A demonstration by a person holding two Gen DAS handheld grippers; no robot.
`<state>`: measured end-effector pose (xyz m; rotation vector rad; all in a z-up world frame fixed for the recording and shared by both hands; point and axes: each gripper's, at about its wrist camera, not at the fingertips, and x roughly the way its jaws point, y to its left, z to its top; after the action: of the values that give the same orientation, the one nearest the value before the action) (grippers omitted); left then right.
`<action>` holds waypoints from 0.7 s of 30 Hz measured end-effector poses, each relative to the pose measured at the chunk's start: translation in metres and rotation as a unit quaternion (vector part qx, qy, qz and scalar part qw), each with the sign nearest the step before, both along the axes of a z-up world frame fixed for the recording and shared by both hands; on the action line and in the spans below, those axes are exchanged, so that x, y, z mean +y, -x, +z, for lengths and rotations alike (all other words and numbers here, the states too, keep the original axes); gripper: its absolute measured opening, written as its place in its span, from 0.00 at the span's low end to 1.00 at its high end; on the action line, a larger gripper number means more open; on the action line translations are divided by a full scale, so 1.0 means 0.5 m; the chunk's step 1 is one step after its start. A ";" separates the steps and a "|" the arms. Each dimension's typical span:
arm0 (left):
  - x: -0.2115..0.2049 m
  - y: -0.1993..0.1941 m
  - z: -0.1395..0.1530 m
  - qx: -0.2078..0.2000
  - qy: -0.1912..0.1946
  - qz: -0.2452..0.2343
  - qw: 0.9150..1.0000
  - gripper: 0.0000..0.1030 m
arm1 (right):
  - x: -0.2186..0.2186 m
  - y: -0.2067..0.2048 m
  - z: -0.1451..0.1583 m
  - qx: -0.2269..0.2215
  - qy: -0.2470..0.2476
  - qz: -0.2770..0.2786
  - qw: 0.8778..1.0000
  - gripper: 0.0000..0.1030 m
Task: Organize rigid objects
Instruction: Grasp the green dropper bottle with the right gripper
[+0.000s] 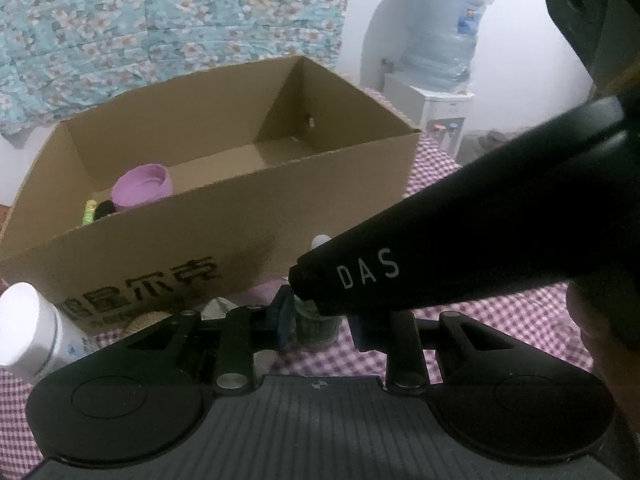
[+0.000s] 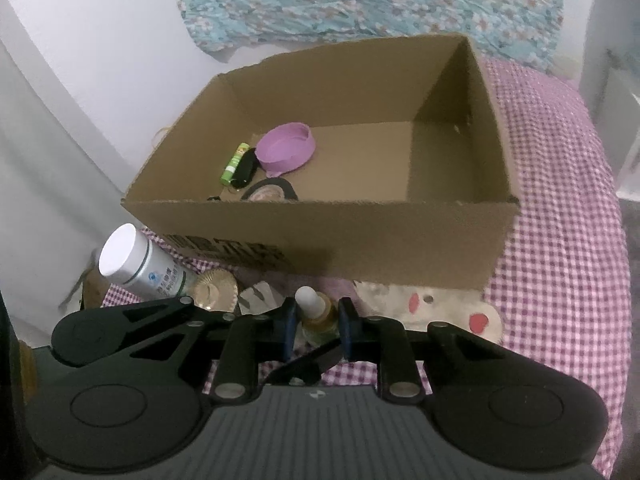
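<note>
Cardboard box [image 2: 400, 236] on the checked cloth [image 2: 560, 240] holds a purple bowl [image 2: 286, 152], green tube [image 2: 234, 163] and black case [image 2: 245, 172]. Both grippers' jaws clench the white-capped bottle [image 2: 316, 312] before it.

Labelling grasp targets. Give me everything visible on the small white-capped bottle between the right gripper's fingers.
The small bottle stands upright on the checked cloth, just in front of the cardboard box. It has a rounded white cap over a narrow neck and a clear, glassy-looking body with amber-tinted contents. The right gripper is shut on it, blue pads pressing its sides at the shoulder. Its base is hidden behind the gripper. A label, if any, cannot be made out.
</note>
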<state>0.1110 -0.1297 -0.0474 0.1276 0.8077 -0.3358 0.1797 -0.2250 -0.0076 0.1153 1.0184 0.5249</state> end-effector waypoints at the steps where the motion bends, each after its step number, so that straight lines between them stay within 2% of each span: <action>1: -0.003 0.004 0.001 0.001 0.003 -0.004 1.000 0.27 | -0.006 0.004 0.000 0.003 0.000 -0.004 1.000 0.23; 11: -0.028 0.015 -0.010 -0.007 -0.020 -0.025 0.999 0.28 | -0.036 0.019 -0.006 0.014 -0.011 -0.019 1.000 0.23; 21: -0.022 0.000 -0.017 0.007 -0.015 -0.022 1.000 0.29 | -0.035 0.018 -0.009 0.015 -0.016 -0.020 1.000 0.23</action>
<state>0.1110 -0.1406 -0.0560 0.1725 0.8250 -0.3664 0.1709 -0.2427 -0.0120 0.1707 1.0349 0.5048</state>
